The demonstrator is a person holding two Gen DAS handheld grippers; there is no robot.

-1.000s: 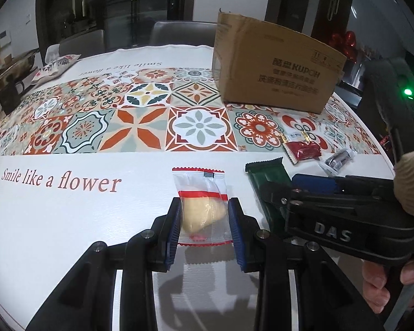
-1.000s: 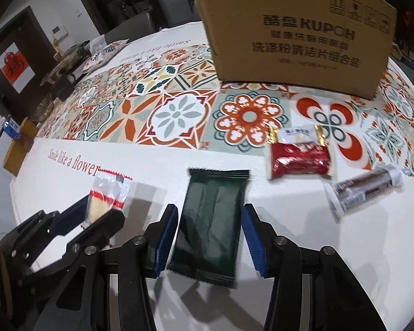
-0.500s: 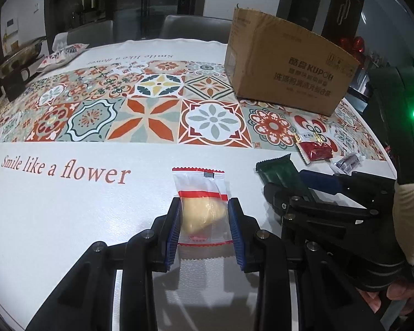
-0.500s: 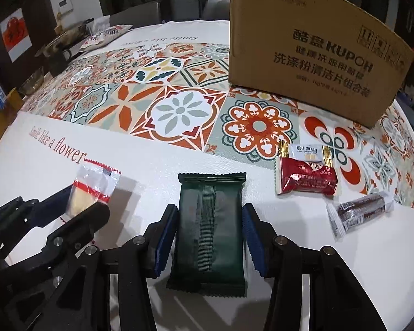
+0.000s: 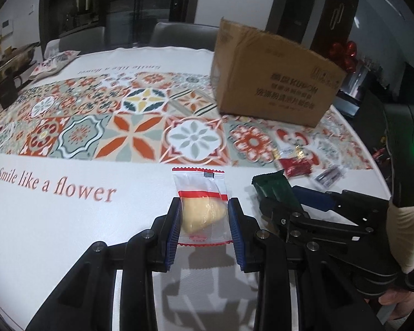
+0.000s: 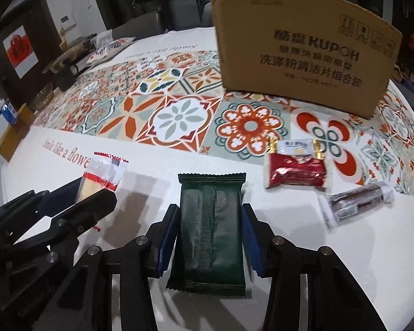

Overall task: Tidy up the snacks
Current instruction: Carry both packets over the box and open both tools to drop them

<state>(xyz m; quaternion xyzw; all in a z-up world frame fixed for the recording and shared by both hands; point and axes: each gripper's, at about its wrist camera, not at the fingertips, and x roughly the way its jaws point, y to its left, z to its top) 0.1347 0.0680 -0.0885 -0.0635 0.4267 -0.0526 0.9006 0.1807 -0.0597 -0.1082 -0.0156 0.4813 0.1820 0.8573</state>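
- Left gripper: we have its blue pads pressed on both sides of the clear pastry packet, pinching it at the filled lower half, presumably because the empty upper film gives nothing firm to squeeze. The packet sits at 6 o'clock on the worktop, its sealed red edge pointing to 12.
- Right gripper: we have its pads flanking the dark green packet, touching the long edges, jaws spaced to the packet's width. Whether it is lifted or lying on the cloth we cannot tell. In the right wrist view it lies at 6 o'clock, long axis toward 12, which suits a side grip.
- Red packet: flat at 2 o'clock of the green packet, untouched.
- Dark stick in clear wrap: at 3 o'clock, lying slantwise, untouched.
- Cardboard box: upright at 1 o'clock beyond the loose snacks, printed face toward us. We judge it the likely destination, placed within reach of both hands; its opening is not visible.
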